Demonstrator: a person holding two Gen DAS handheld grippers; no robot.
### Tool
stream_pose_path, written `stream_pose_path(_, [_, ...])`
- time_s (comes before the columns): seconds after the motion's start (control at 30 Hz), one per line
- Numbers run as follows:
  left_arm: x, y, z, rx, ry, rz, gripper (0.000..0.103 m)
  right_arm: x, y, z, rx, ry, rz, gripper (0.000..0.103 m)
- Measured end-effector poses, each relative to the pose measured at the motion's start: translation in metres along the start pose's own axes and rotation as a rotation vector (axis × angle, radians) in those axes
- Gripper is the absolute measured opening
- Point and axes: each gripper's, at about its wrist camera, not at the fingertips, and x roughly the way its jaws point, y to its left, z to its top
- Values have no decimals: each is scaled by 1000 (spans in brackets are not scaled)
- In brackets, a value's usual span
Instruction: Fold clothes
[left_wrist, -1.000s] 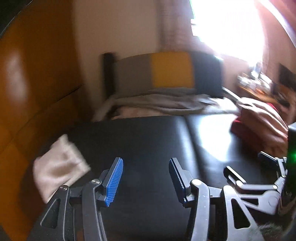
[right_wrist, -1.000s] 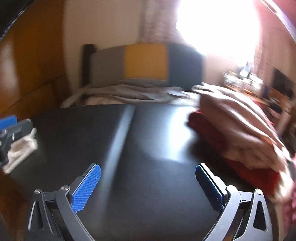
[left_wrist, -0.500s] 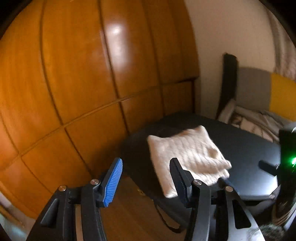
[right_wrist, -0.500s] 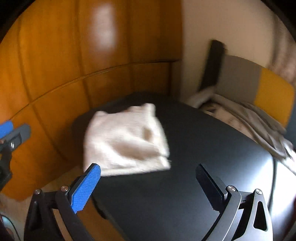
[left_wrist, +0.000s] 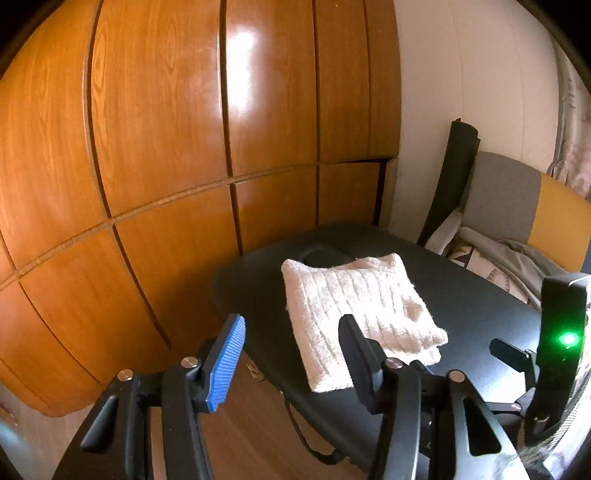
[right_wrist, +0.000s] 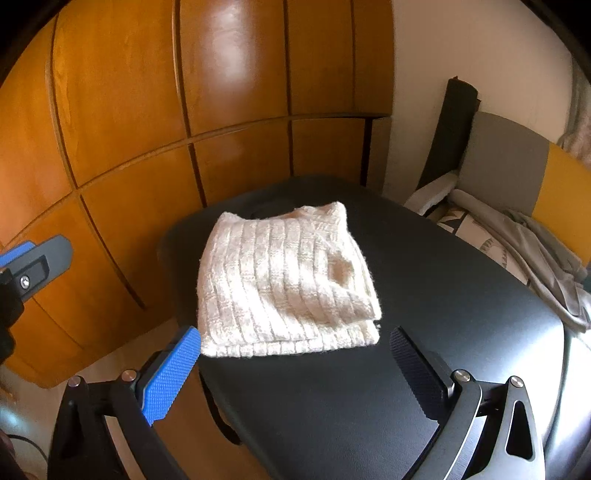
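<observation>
A folded cream sweater lay at the end of the black table nearest the wooden wardrobe, its thick folded edge facing the tongs. Both tongs hung short of the sweater, touching nothing. The left tongs stood apart and empty, having just been closing a little, with the table's corner and the floor showing between the pads. The right tongs stood wide apart, also empty, over bare table just in front of the sweater's near edge. Beyond the table, away from the wardrobe, a bed carried rumpled grey cloth.

The sweater looked fully folded and set aside, so this step seemed to be finishing or checking that piece. The next move probably called for either squaring the stack with both tongs or turning away from the sweater to fetch another garment; none showed within reach here.
</observation>
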Motion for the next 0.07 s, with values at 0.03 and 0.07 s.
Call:
stream_pose_path(0.03, [0, -1, 0, 2, 0, -2, 48, -1, -2, 0, 3, 0, 0, 103])
stream_pose_path(0.07, [0, -2, 0, 3, 1, -5, 48, -2, -3, 0, 4, -3, -2, 103])
